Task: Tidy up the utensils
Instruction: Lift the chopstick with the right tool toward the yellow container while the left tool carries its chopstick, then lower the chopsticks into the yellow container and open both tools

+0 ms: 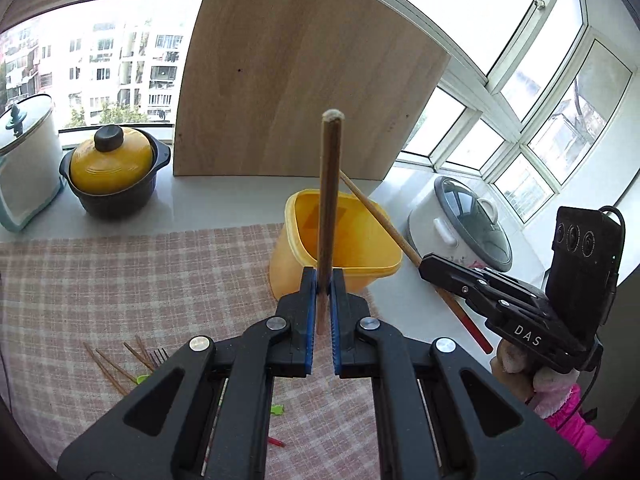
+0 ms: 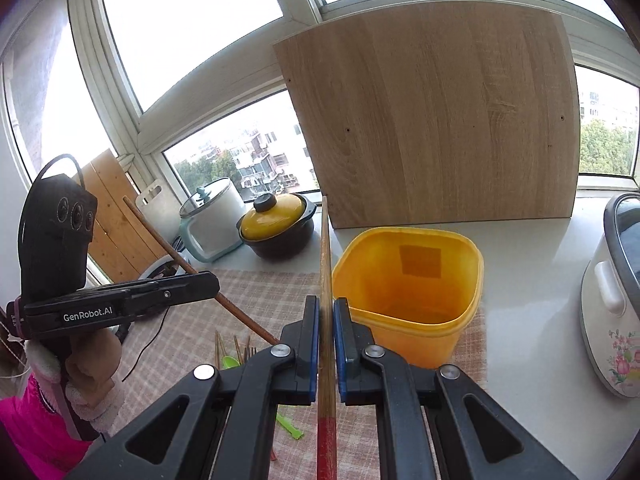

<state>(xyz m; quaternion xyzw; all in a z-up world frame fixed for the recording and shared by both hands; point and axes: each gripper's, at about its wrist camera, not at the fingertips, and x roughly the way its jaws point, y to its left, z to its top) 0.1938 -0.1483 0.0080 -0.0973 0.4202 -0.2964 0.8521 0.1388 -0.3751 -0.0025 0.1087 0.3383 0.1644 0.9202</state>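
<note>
Each claw pinches one chopstick: left claw (image 1: 324, 280), chopstick (image 1: 330, 184); right claw (image 2: 326, 312), chopstick (image 2: 326, 256). Both held just before yellow bin (image 2: 408, 280). Next, probably: tip them in.

I see wooden board (image 1: 304, 80) upright against window (image 1: 108, 60). Yellow-lidded black pot (image 1: 114, 168) beside white pot with glass lid (image 1: 26, 152), far left on surface (image 1: 224, 204). White rice cooker (image 2: 612, 304) far right. Pink checked cloth (image 1: 120, 280) covers near surface.
</note>
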